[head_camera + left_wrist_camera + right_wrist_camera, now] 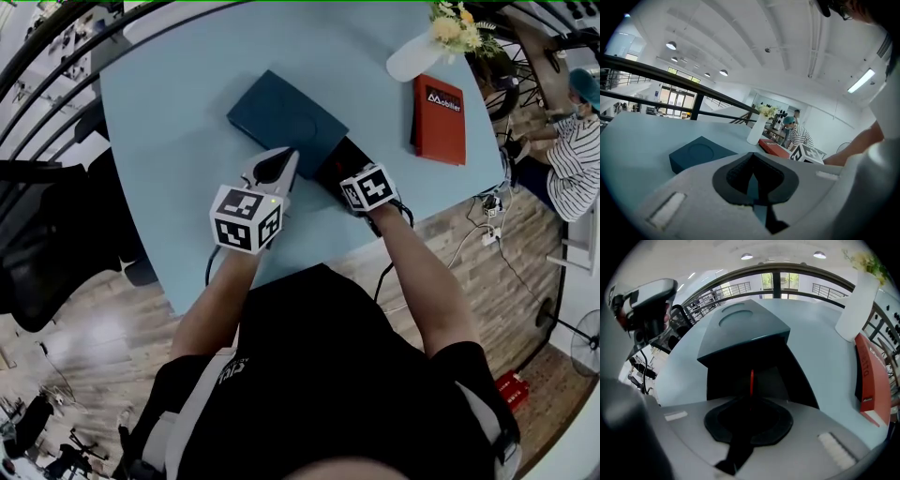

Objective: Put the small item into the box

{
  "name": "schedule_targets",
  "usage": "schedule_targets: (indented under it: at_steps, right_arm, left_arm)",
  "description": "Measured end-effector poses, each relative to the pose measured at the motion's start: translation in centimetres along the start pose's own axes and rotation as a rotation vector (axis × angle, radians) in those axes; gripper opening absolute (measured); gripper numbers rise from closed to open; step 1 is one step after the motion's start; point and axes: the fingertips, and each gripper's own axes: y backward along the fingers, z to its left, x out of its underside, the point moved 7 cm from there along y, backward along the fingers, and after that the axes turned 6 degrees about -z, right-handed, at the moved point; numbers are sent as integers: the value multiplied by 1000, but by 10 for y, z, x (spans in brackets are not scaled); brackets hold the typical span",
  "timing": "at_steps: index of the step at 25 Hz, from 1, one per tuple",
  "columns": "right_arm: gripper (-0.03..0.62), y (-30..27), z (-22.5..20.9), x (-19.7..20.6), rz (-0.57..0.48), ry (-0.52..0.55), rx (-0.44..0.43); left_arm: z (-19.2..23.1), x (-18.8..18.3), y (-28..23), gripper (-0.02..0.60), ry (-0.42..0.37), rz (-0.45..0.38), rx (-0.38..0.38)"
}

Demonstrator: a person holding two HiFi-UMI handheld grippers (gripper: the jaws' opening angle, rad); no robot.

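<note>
The right tool (751, 399) is clenched on a thin red item (751, 377), held edge-on at the dark, open near side of the teal box (281, 114) in the middle of the worktop (159, 141). The left tool (279, 159), jaws together and empty, sits just left of it by the box's near edge.

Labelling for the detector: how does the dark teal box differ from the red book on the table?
Colour: the teal box is dark blue-green, the red book bright red. Top: the box has a plain round impression, the book white print. Place: the box lies mid-table, the book near the right edge beside the white vase. Both are flat rectangles lying on the blue table.
</note>
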Motion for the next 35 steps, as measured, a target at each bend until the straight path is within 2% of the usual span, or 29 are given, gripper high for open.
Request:
schedule_targets:
  at_steps: [3, 6, 10, 16, 23, 28, 35]
  right_arm:
    - [17, -3, 9, 1, 27, 11, -30]
    - [20, -3, 12, -1, 22, 16, -7]
    - [58, 11, 8, -2, -87, -40, 24]
    - [49, 43, -6, 10, -241, -134, 61]
    - [4, 94, -23, 19, -365, -117, 76]
    - [2, 131, -35, 27, -481, -132, 49]
    - [0, 190, -48, 56, -623, -72, 20]
  left_arm:
    - [-4, 0, 2, 8, -1, 4, 20]
    - [-7, -3, 4, 8, -9, 2, 39]
    - [-9, -8, 5, 8, -29, 7, 68]
    - [-14, -14, 6, 8, -54, -3, 99]
    - [-34, -18, 11, 8, -78, -16, 51]
    - [-61, -27, 13, 8, -102, -28, 1]
    - [-113, -32, 10, 8, -150, -41, -56]
